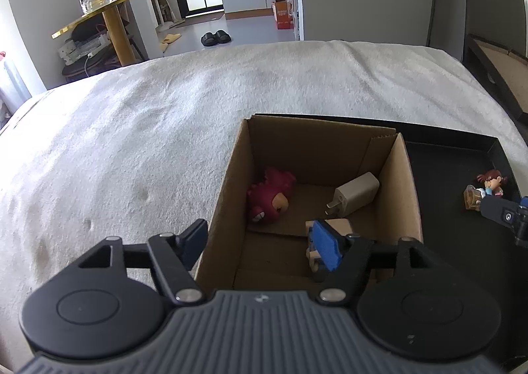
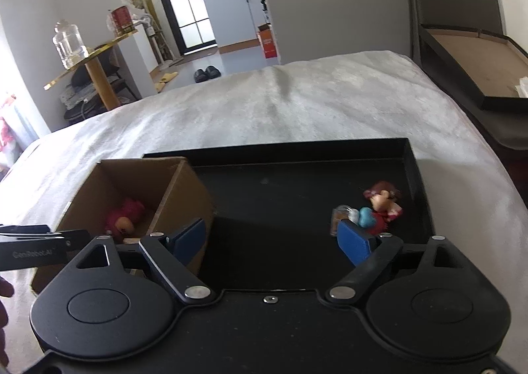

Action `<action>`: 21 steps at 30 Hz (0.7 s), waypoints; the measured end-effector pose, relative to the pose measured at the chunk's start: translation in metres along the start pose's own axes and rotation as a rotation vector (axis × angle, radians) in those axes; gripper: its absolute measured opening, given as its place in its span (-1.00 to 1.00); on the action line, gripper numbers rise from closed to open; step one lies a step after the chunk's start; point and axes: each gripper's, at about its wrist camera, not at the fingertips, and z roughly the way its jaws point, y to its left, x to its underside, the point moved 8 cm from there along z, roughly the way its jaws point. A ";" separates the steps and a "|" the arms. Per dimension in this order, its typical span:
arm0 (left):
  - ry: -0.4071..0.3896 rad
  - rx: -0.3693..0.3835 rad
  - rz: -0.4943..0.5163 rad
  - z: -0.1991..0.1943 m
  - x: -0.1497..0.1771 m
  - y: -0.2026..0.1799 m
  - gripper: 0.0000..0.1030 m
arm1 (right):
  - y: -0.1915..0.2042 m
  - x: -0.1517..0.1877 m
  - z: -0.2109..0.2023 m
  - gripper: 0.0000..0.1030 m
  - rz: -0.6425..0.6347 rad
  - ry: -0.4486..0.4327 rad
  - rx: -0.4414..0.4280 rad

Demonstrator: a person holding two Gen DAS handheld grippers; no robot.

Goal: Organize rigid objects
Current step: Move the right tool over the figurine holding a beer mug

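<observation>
- Right gripper [image 2: 274,240]: jaws spread wide, nothing held. It hangs over the near part of the black tray [image 2: 409,156], which lies on the white blanket [image 2: 297,103].
- Your target, the doll figure [image 2: 379,209], lies on its side at the tray's right, just beyond the right blue pad [image 2: 354,242].
- Shift right until the doll sits between both pads, then lower before you close.
- Grip the body, not the head or the small clear piece beside it; a lying figure will likely roll.
- Left gripper [image 1: 260,243]: also wide open, empty, above the cardboard box [image 1: 401,169].
- Box holds a red plush toy [image 1: 270,195], a white charger [image 1: 354,194] and a wooden block [image 1: 343,227]. Drop the doll in the free near part.
</observation>
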 end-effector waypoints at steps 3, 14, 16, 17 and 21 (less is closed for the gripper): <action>-0.001 0.003 0.014 0.000 0.000 -0.005 0.39 | -0.011 0.004 0.001 0.74 0.007 0.000 0.023; 0.009 0.002 0.026 0.006 0.001 -0.014 0.41 | -0.041 0.013 0.026 0.75 0.017 0.011 0.086; 0.007 0.001 0.023 0.006 0.000 -0.013 0.41 | -0.045 0.012 0.032 0.75 0.018 0.010 0.094; 0.007 -0.001 0.023 0.006 0.001 -0.014 0.41 | -0.047 0.011 0.036 0.75 0.018 0.010 0.101; 0.021 -0.004 0.021 0.011 0.003 -0.015 0.41 | -0.055 0.010 0.053 0.75 0.031 0.020 0.138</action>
